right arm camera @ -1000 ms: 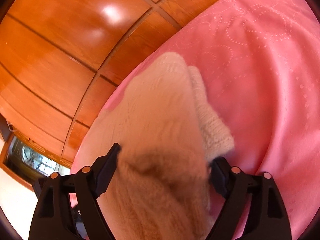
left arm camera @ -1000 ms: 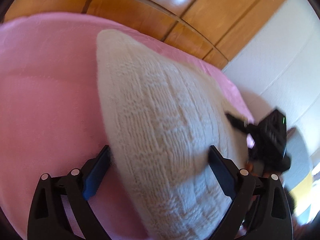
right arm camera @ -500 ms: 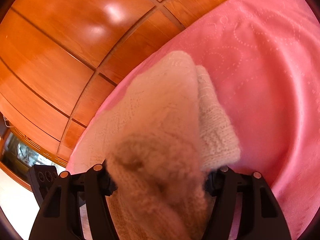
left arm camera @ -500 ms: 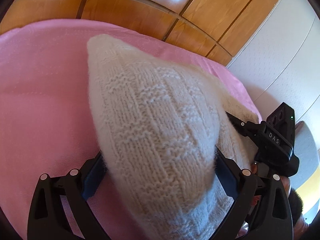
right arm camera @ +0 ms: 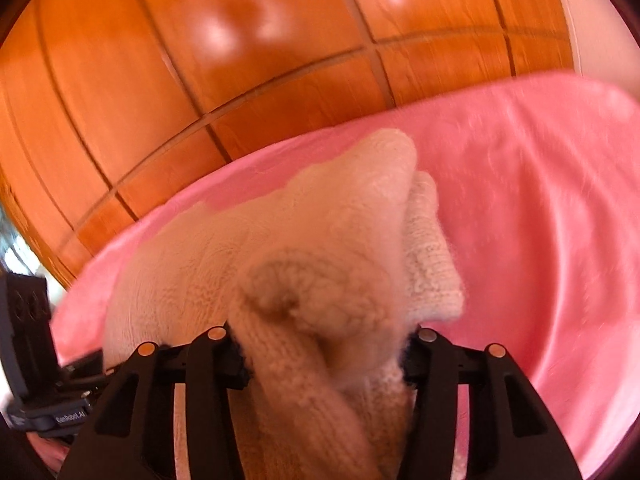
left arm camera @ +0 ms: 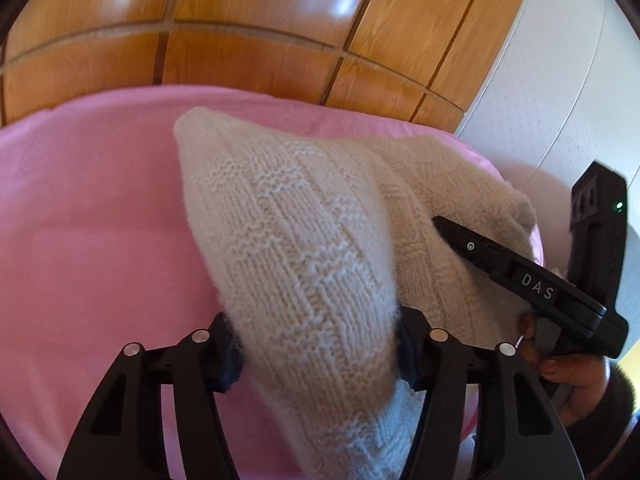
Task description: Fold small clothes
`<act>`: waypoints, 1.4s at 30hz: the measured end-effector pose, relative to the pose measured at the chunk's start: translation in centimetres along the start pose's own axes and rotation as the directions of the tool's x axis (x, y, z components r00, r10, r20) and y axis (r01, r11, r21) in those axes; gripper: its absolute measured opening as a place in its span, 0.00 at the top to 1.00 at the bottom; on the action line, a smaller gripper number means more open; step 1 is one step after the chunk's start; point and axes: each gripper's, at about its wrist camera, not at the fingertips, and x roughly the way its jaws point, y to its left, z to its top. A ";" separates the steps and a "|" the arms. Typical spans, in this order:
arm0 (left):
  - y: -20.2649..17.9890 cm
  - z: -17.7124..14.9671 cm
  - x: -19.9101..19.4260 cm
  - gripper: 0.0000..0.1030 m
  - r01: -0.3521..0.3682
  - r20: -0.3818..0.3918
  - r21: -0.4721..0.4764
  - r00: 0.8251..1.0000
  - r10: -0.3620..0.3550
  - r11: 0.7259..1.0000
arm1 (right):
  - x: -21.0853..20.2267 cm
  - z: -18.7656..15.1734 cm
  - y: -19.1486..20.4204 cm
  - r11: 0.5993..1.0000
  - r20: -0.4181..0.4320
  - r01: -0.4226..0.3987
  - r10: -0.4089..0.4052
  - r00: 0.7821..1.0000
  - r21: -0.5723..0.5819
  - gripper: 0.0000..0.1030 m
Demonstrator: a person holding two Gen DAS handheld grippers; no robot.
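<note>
1. Left wrist view: my left gripper [left arm camera: 316, 344] has just been closing and now pinches a bunched edge of the cream knitted garment [left arm camera: 304, 248].
2. My right gripper [right arm camera: 324, 344] has likewise been closing and pinches the garment's other near edge.
3. The garment lies on the pink bedcover [left arm camera: 92, 240], its long axis running away from both grippers toward the wooden panelling [left arm camera: 256, 20].
4. Judgement: the fold must carry the near edge forward along that axis, both hands equally placed.
</note>
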 end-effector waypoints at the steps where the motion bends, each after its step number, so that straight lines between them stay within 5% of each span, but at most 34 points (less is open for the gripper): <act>1: -0.1 0.0 -0.3 0.44 -0.008 0.008 0.005 1.000 0.008 1.000 | -0.2 0.0 0.6 0.999 0.005 0.012 -0.012 1.000 -0.030 0.54; 8: 0.3 0.1 -3.6 0.46 -0.098 0.103 0.039 0.990 0.093 0.994 | -1.0 -0.8 5.0 0.987 0.028 0.032 -0.028 0.999 -0.158 0.55; 16: 2.4 0.5 -6.4 0.46 -0.235 0.196 0.066 0.956 0.218 0.970 | 0.2 -0.9 10.1 0.972 0.053 -0.033 0.046 0.998 -0.231 0.56; 26: 4.8 4.9 -4.8 0.46 -0.327 0.275 0.114 0.918 0.287 0.938 | 4.1 2.3 14.1 0.953 0.085 -0.060 0.089 0.992 -0.296 0.56; 32: 3.7 8.5 -1.3 0.46 -0.313 0.295 0.185 0.922 0.251 0.932 | 5.6 6.2 12.8 0.960 0.149 -0.006 0.049 0.988 -0.278 0.56; 38: 1.6 10.7 4.3 0.46 -0.283 0.312 0.299 0.932 0.187 0.911 | 6.4 8.5 8.1 0.969 0.196 0.079 -0.033 0.980 -0.234 0.56; 42: 1.6 11.8 8.7 0.46 -0.268 0.270 0.293 0.944 0.189 0.918 | 8.2 9.3 4.7 0.973 0.203 0.127 -0.087 0.975 -0.195 0.56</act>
